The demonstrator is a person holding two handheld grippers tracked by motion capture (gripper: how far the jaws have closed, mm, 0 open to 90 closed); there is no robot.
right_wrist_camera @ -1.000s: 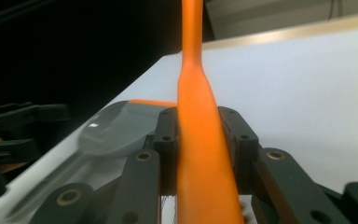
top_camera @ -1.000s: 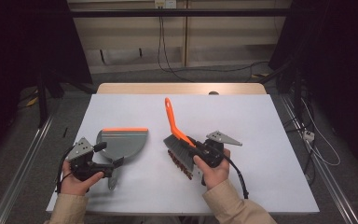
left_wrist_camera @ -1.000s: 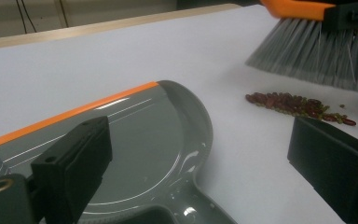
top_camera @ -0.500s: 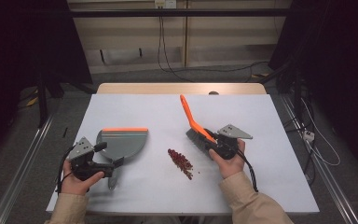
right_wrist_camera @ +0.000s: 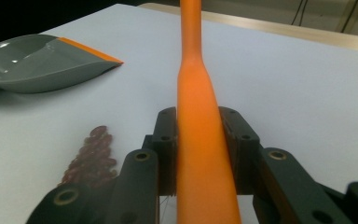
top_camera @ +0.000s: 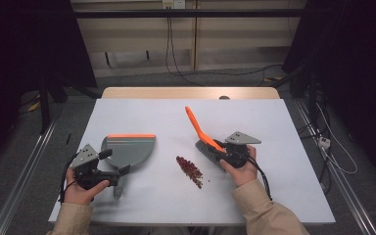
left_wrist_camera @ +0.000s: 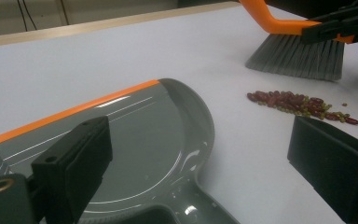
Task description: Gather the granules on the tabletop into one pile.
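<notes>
Right gripper clamping brush; left gripper gaping over dustpan handle. Beans lying unswept at brush's 8 o'clock; sweeping pending.

White table; cables on floor behind

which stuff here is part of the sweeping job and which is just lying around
In the job: brush in the right gripper, dustpan by the left gripper, beans.

Lying about: cables on the floor beyond the table.
</notes>
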